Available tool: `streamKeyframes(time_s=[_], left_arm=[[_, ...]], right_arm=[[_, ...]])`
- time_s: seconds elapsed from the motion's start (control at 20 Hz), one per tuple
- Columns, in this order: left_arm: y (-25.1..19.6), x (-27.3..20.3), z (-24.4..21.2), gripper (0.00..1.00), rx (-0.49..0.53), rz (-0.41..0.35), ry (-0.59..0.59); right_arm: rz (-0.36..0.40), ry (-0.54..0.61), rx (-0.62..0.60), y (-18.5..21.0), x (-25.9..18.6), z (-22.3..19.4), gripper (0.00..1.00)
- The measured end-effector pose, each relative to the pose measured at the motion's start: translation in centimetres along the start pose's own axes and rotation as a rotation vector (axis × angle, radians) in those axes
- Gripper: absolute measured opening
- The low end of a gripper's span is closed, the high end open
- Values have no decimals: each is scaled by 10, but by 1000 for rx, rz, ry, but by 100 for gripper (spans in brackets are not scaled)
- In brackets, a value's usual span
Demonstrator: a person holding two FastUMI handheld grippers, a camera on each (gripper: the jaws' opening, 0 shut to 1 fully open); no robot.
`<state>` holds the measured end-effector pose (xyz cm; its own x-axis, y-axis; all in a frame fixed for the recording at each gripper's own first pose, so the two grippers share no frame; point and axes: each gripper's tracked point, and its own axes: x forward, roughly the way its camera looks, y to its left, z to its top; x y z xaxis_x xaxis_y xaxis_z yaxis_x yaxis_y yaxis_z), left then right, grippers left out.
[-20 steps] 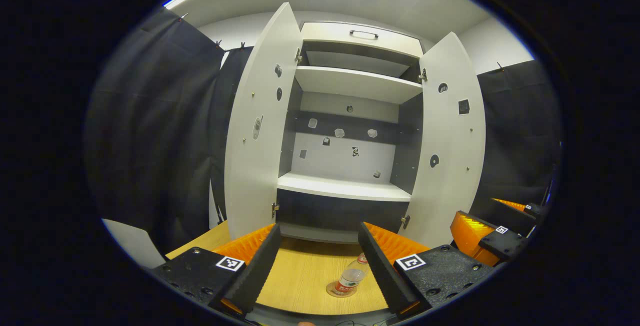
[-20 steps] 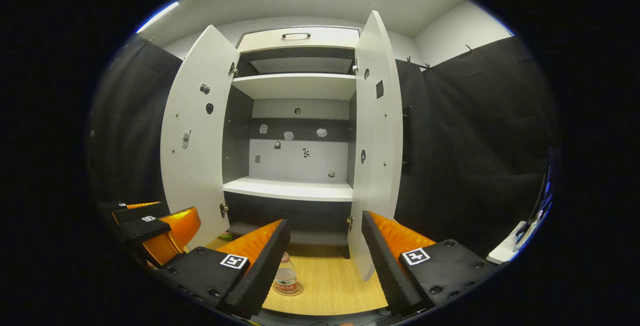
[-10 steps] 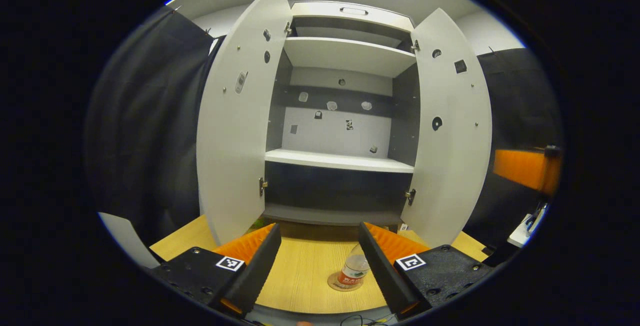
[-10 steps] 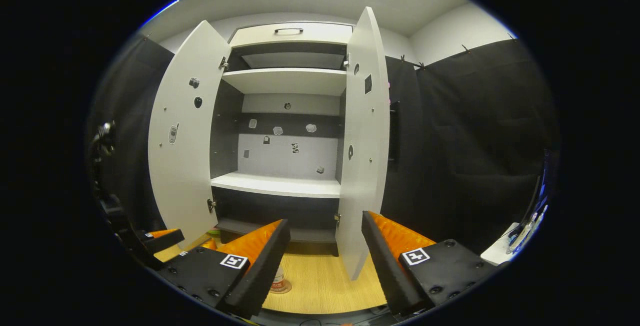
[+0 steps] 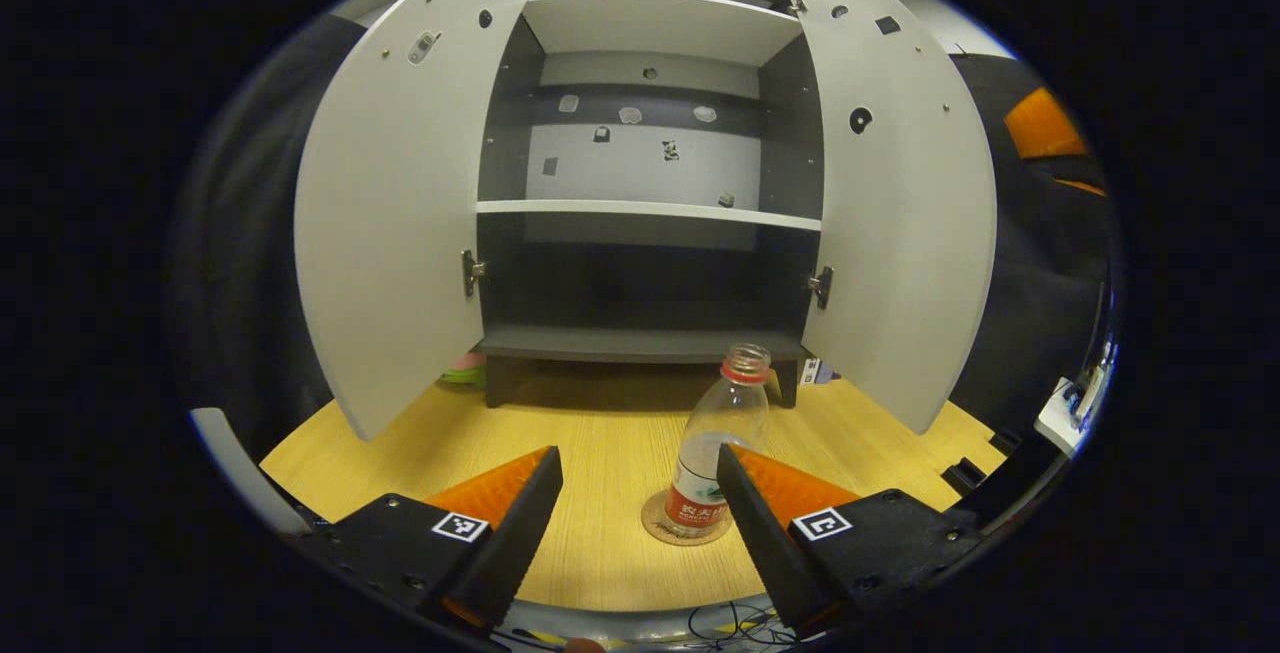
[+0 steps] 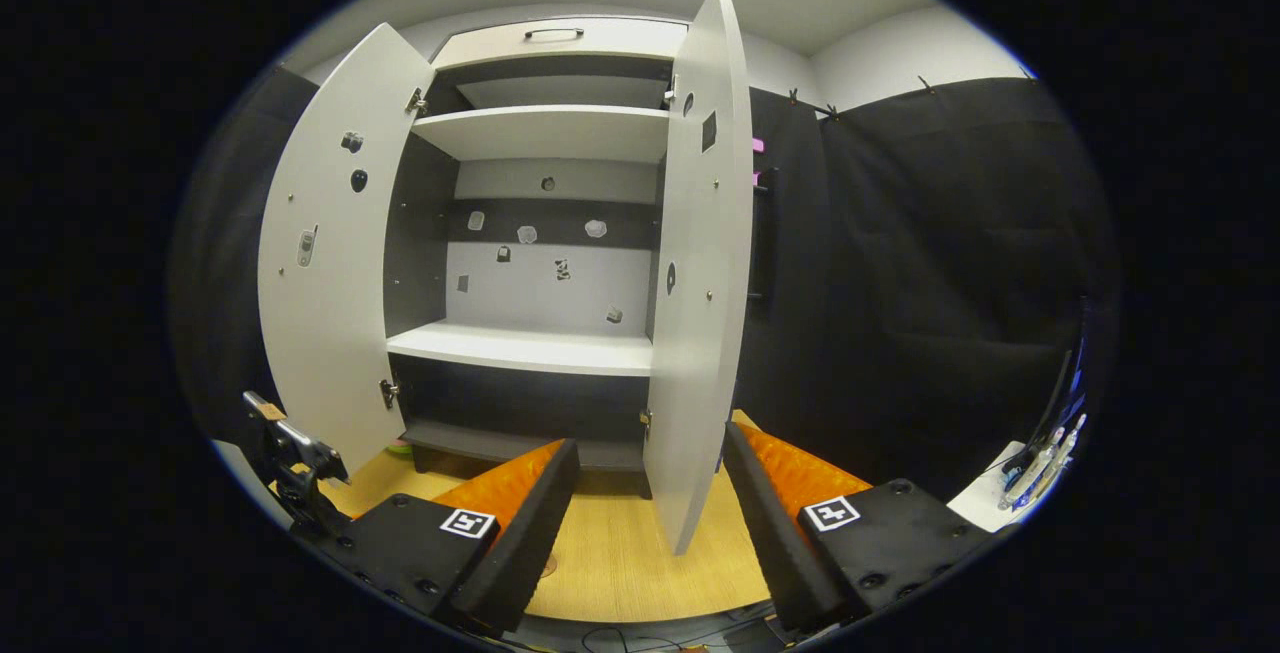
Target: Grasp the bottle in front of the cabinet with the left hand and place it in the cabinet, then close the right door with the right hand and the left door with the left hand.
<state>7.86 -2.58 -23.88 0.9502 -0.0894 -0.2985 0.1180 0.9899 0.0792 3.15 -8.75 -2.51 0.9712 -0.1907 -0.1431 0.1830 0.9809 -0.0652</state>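
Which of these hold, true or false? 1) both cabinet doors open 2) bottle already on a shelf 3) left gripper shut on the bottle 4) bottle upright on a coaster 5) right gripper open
1) True: the left door and right door both stand open.
2) False: the bottle stands on the wooden floor in front of the cabinet.
3) False: the left gripper is open, the bottle beside its right finger.
4) True: upright on a round coaster.
5) True: the right gripper is open, holding nothing.

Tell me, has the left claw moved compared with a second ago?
Yes. The left claw has dropped lower and closer to the bottle: the cabinet now sits higher and the bottle looks bigger, standing upright on its coaster.
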Motion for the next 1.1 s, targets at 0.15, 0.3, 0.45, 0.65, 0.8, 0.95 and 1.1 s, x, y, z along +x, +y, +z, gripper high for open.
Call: streamKeyframes(time_s=[0.15,0.3,0.45,0.65,0.8,0.95,1.1], left_arm=[[-18,16,-23,95,4,-45,58],[-37,32,-44,95,30,-91,114],[-48,49,-57,95,48,-118,148],[-53,74,-70,95,65,-107,180],[-57,88,-73,96,74,-106,188],[-60,95,-65,75,74,-111,209],[-59,90,-35,74,59,-114,211]], right_arm=[[-28,5,-8,-13,9,1,96],[-69,16,-16,-28,17,-2,96],[-101,46,3,-43,21,-11,96],[-157,73,8,-66,23,-18,96],[-178,82,11,-78,21,-21,96],[-197,75,-4,-90,18,-19,96],[-200,57,-7,-101,18,-15,96]])
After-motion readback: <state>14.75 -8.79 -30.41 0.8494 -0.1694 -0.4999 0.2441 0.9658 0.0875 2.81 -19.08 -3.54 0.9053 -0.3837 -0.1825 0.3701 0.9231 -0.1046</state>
